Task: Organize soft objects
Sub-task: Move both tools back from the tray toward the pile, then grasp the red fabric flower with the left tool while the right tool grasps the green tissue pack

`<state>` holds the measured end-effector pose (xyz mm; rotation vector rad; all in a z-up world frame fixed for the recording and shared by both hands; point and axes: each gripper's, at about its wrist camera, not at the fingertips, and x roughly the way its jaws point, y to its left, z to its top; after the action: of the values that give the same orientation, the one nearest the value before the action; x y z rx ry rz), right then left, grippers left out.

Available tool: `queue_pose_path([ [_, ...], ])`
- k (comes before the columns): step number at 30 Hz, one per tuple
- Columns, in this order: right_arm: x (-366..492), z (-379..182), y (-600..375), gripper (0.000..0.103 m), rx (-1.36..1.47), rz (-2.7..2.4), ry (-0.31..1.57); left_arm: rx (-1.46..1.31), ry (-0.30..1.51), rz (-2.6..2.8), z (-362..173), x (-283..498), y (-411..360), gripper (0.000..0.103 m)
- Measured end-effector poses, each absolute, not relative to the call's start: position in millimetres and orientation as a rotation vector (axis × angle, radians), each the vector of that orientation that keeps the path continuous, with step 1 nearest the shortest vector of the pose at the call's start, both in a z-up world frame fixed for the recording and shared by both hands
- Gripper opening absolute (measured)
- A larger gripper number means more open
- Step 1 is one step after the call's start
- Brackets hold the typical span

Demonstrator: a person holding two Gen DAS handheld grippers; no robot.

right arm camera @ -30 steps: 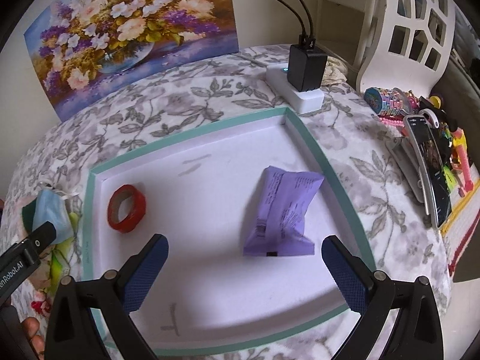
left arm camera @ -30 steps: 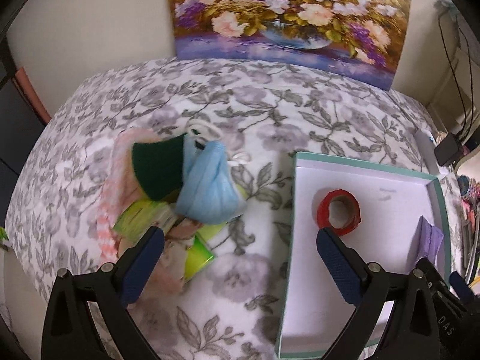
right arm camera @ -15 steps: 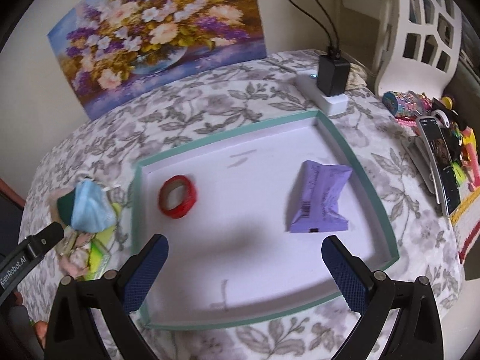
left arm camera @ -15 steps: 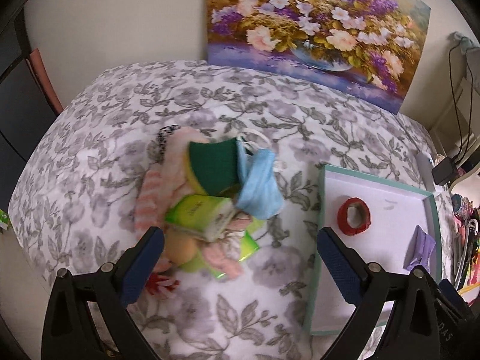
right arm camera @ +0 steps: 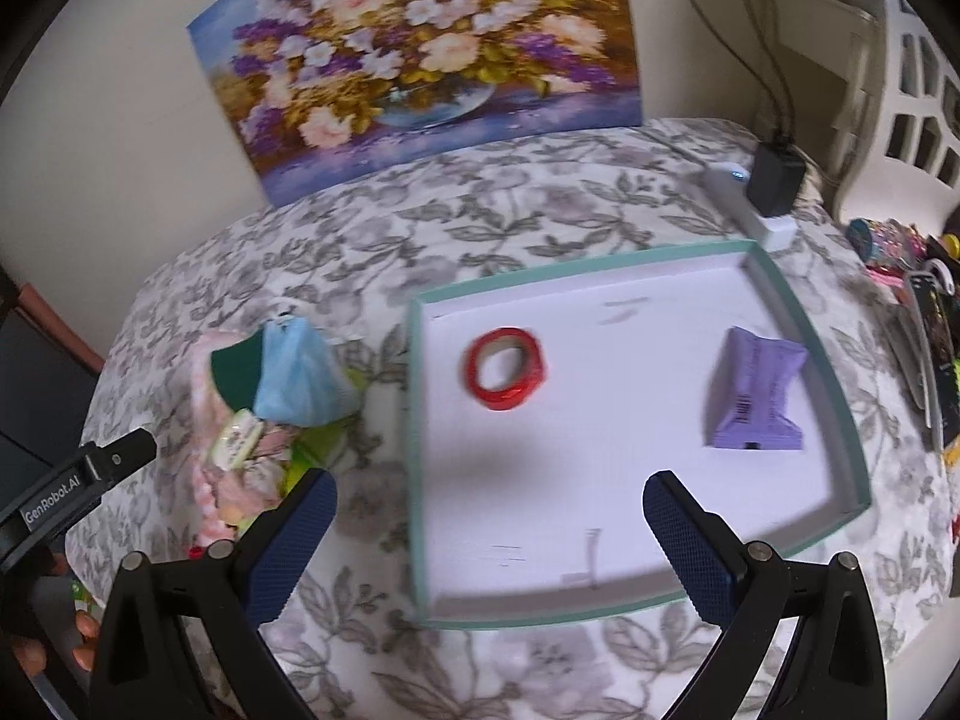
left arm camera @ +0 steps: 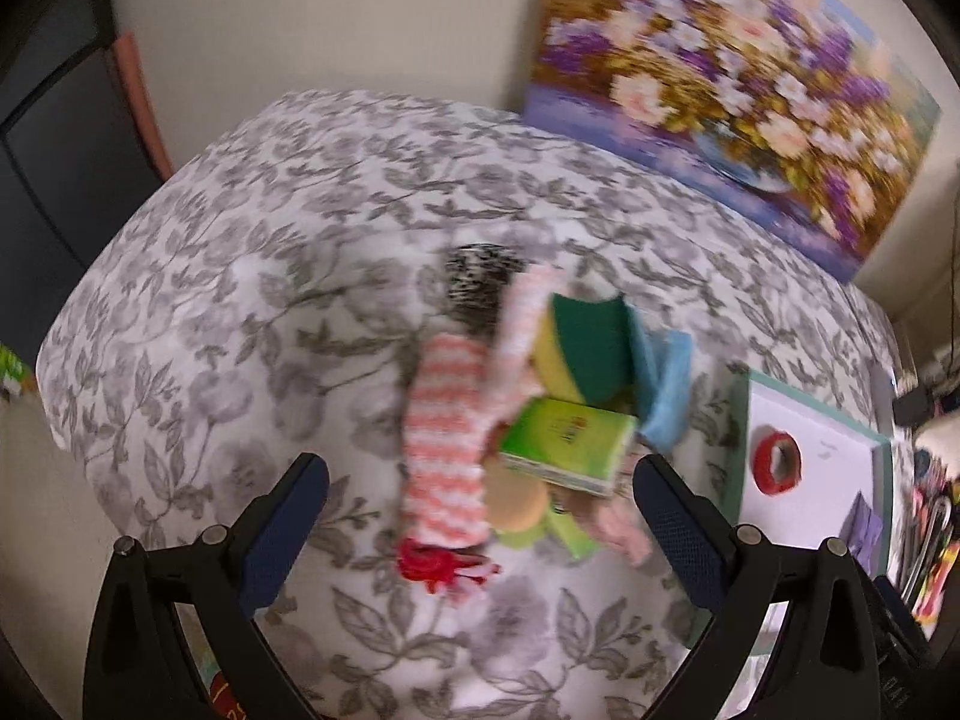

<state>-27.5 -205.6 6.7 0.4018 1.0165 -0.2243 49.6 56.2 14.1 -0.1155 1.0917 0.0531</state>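
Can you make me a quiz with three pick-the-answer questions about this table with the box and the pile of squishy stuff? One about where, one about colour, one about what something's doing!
1. Where is the purple packet?
A. Inside the teal-edged tray
B. On the pile of soft things
C. On the flower painting

2. What colour is the tape roll?
A. Blue
B. Red
C. Yellow

3. What is the left gripper doing?
A. Squeezing the sponge
B. Holding the tape roll
C. Open and holding nothing

Answers:
1. A, the packet lies on the tray's white floor.
2. B, the ring looks bright red.
3. C, its jaws stand wide apart with nothing between them.
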Motion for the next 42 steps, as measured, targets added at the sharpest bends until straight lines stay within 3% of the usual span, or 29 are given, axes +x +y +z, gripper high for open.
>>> queue_pose_path([
  [10, -3, -11, -159, 0.103, 0.409, -0.119, 1.084, -0.186, 1.195, 0.128, -19, 54, 93, 0.101],
  [29, 18, -64, -112, 0.103, 0.276, -0.054, 1.276, -0.265, 1.441, 0.110, -93, 49, 88, 0.100],
  [31, 18, -65, -114, 0.103, 0.286, -0.051, 1.282, -0.257, 1.454, 0.101, -97, 48, 84, 0.098],
  [35, 16, -65, -116, 0.103, 0.283, -0.053, 1.284, -0.268, 1.489, 0.082, -108, 47, 79, 0.078],
  [41, 17, -66, -116, 0.103, 0.278, -0.054, 1.292, -0.258, 1.487, 0.080, -114, 48, 73, 0.064],
  [42, 16, -66, -116, 0.103, 0.277, -0.055, 1.293, -0.270, 1.480, 0.076, -113, 48, 73, 0.058],
])
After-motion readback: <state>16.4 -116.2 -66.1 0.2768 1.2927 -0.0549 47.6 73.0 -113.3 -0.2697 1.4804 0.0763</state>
